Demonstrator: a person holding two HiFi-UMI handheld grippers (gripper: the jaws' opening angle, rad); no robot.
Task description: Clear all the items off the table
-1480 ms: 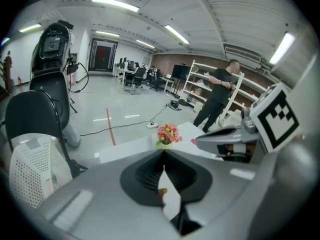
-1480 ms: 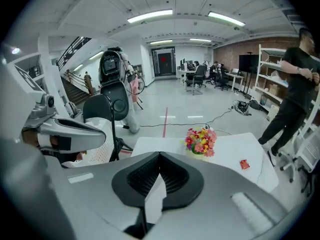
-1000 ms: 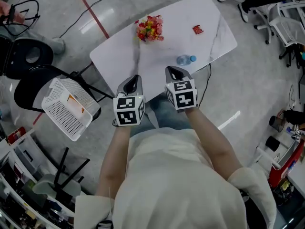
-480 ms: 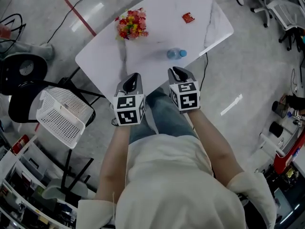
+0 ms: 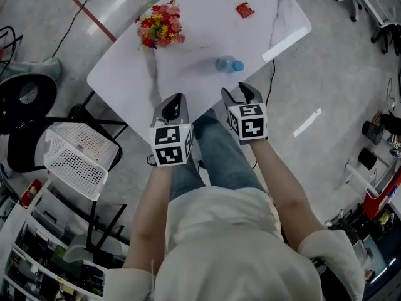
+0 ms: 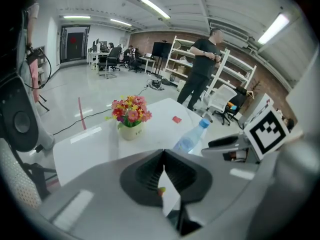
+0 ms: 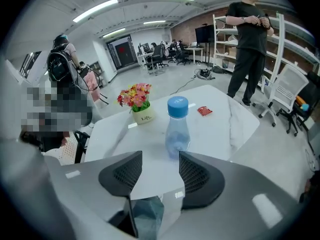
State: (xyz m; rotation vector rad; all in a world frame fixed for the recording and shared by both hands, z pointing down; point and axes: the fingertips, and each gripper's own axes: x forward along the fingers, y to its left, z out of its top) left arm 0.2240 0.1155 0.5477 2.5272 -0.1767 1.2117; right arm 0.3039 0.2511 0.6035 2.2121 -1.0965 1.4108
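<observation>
The water bottle [image 7: 177, 129] stands upright near the table's [image 5: 200, 30] near edge, straight ahead of the right gripper [image 7: 160, 171] and just beyond its fingertips, so its vertical axis lines up with the gap. That gripper is nearer than the left gripper [image 6: 162, 171], whose jaws meet on nothing. The right jaws stand partly apart and empty; they have just been opening, and were together a second ago. Since then both grippers have closed in on the table edge. The flower pot [image 5: 158, 27] and red packet [image 5: 245, 9] sit farther back.
</observation>
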